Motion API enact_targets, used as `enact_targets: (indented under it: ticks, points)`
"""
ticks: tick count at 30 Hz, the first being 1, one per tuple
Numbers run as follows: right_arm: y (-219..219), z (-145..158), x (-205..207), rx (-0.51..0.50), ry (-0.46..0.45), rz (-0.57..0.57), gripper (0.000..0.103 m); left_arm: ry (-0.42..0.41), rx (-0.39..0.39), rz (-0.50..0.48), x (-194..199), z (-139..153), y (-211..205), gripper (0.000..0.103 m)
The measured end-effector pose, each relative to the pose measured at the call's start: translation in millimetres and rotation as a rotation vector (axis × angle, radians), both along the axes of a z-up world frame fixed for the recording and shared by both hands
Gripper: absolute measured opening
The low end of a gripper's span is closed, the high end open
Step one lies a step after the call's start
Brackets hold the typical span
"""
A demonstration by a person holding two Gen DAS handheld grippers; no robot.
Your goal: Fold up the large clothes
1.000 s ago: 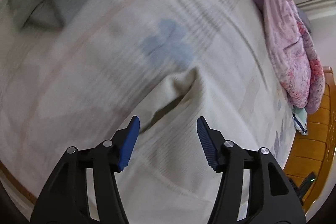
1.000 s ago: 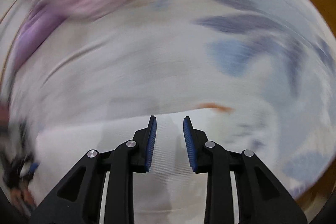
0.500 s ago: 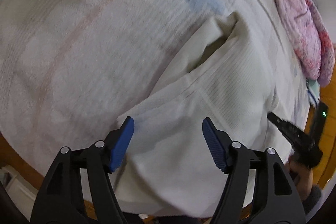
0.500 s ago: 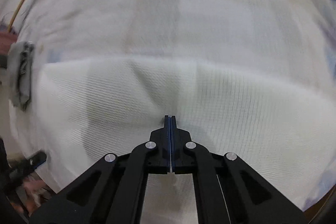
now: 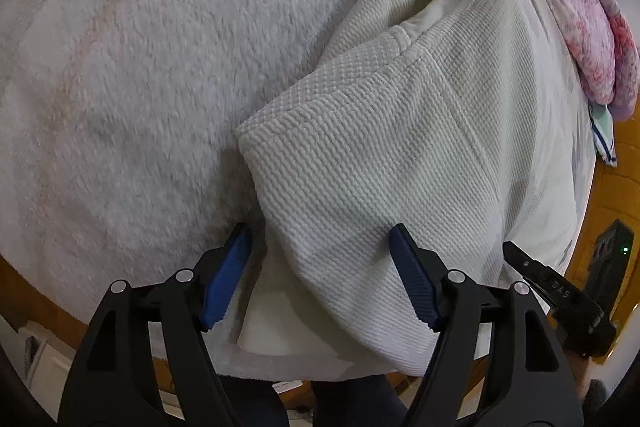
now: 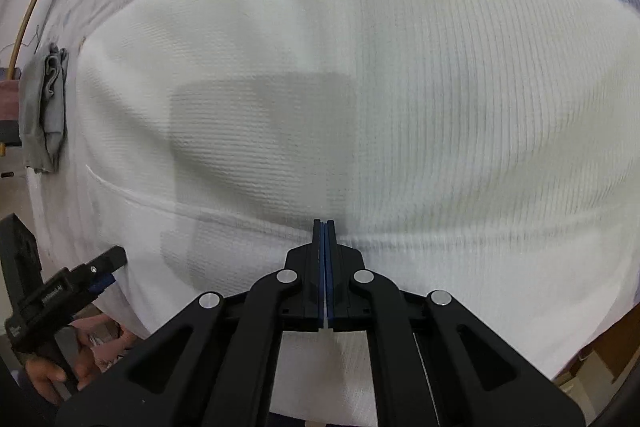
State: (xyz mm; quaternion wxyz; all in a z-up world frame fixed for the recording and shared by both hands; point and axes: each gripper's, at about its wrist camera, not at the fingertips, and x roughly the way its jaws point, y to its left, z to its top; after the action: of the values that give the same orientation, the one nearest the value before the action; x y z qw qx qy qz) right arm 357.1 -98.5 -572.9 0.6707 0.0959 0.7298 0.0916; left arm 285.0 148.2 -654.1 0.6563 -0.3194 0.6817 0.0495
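Note:
A large cream waffle-knit garment (image 5: 380,147) lies folded on the bed and fills most of the right wrist view (image 6: 360,87). My left gripper (image 5: 320,231) points down over its near folded corner. Its jaws are opening, the corner lies between the blue pads, and neither pad presses on it. My right gripper (image 6: 324,223) is shut, pads together, its tip just over a seam of the garment, with no fabric seen between the pads. Each gripper shows in the other's view: the right gripper (image 5: 540,279) at the garment's right edge, the left gripper (image 6: 100,267) at its left edge.
A fluffy white blanket (image 5: 140,67) covers the bed to the garment's left. A pink floral quilt (image 5: 580,7) is heaped at the far right by the wooden bed frame (image 5: 608,207). A grey folded cloth (image 6: 44,115) lies at the left. The bed's near edge runs below both grippers.
Both grippers came down close over the garment. The right jaws closed fully. The left jaws spread wider and now straddle the folded corner.

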Motion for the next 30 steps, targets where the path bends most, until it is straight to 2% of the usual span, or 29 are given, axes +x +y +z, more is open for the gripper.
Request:
enact_targets:
  ticks: [4,6,8,11,15,23,29,30]
  points:
    - [2,0,-2,-0.027,-0.022,0.005,0.000,0.007,0.000,-0.023,3,-2,-5,0.074]
    - [2,4,-7,-0.016,0.001,-0.021,0.000,0.010,-0.007,-0.025,3,-2,-4,0.074]
    - [2,1,-22,0.022,0.058,-0.057,0.000,0.009,-0.018,-0.024,4,-2,-5,0.075]
    - [3,-1,-48,-0.004,0.028,-0.031,0.000,0.010,-0.030,-0.031,-2,-3,-2,0.075]
    - [-3,-8,-61,0.005,0.029,-0.063,0.000,0.012,-0.057,-0.019,-16,-5,4,0.075]
    - [-4,-6,-103,0.026,0.070,-0.103,0.000,0.022,-0.085,0.014,-36,-3,7,0.076]
    - [1,-19,-94,0.024,0.057,-0.066,0.000,0.016,-0.112,0.047,-47,-3,16,0.076]
    - [12,-14,-80,0.028,0.056,-0.061,0.000,0.016,-0.116,0.057,-50,-3,19,0.076]
